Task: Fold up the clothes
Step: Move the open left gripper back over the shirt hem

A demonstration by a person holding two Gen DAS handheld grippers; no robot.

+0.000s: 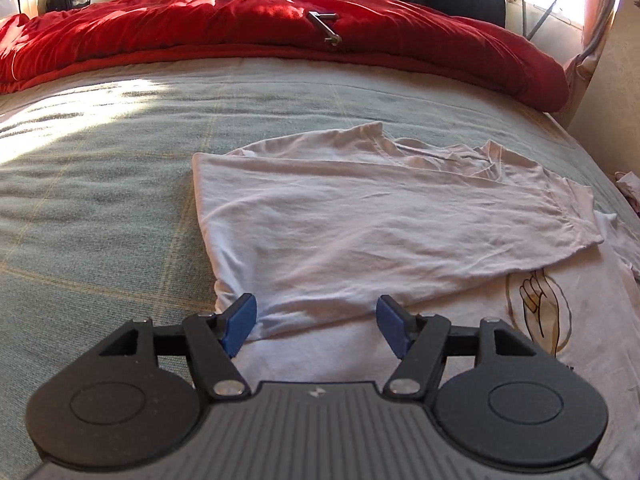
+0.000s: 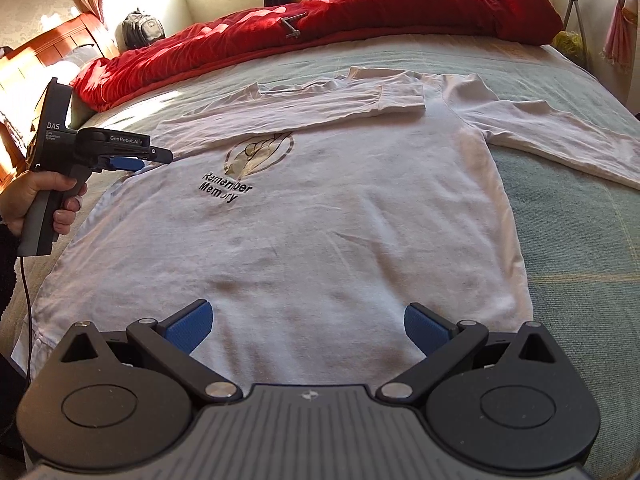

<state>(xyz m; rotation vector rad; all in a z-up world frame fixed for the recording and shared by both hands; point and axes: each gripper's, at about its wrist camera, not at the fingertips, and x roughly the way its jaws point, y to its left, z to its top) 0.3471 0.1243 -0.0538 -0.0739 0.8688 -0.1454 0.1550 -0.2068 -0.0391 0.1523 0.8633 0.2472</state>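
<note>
1. Nearest the right wrist camera, the right hand-held gripper (image 2: 308,326) stands wide open over the shirt's hem, holding nothing.
2. Left of it, the left hand-held gripper (image 1: 316,322) is partly open at the folded edge; whether its blue pads touch cloth is hard to tell.
3. Beyond, the white shirt (image 2: 320,208) lies flat on the bed (image 2: 580,248), one sleeve folded across.
4. Farthest, a red duvet (image 2: 360,16).
</note>
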